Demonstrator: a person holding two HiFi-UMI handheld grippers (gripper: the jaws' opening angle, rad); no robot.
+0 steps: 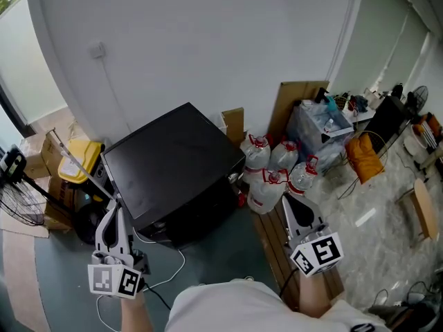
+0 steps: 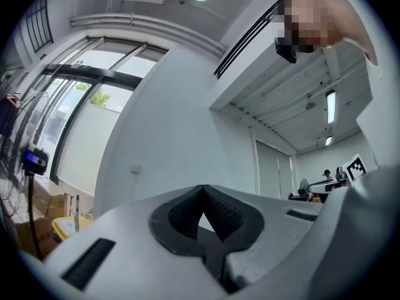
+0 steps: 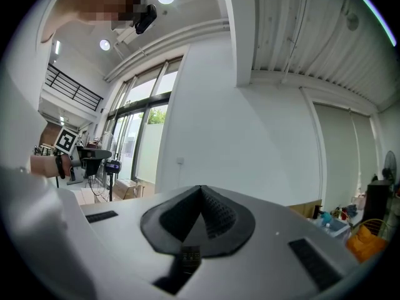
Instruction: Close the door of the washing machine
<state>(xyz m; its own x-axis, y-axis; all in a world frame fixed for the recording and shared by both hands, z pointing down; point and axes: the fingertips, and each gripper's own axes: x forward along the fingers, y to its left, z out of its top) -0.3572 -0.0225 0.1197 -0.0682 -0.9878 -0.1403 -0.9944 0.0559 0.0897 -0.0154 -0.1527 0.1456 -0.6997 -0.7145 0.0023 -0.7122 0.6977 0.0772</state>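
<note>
Closest below the head camera is the person's white shirt (image 1: 228, 308). Just beyond it two hand-held tools are held out level, one per hand. The left gripper (image 1: 113, 210) has its jaws pressed together with nothing between them. The right gripper (image 1: 291, 206) is likewise closed on nothing, its ribbed pads meeting at a point in its own view. That closed, empty posture probably suits the job, since shutting a door calls for a push from a blunt tip rather than a pinch. The washing machine (image 1: 173, 161), a single black box, sits ahead of and between the two tools. It is much nearer the left gripper, whose tips lie just beside its near corner, so that hand looks best placed to do the pushing. The machine's front faces the person in deep shadow, and I cannot tell how far the door stands open. Directly ahead of the right gripper are four clear water bottles (image 1: 266, 185) with red handles, clustered beside the machine and probably stored out of the way. To the outer side of the left gripper there is one yellow container (image 1: 79, 161) and one floor fan (image 1: 17, 199). Two cardboard sheets (image 1: 297, 99) lean on the wall beyond the bottles, and one white cable (image 1: 176, 265) trails on the floor near the left gripper.
</note>
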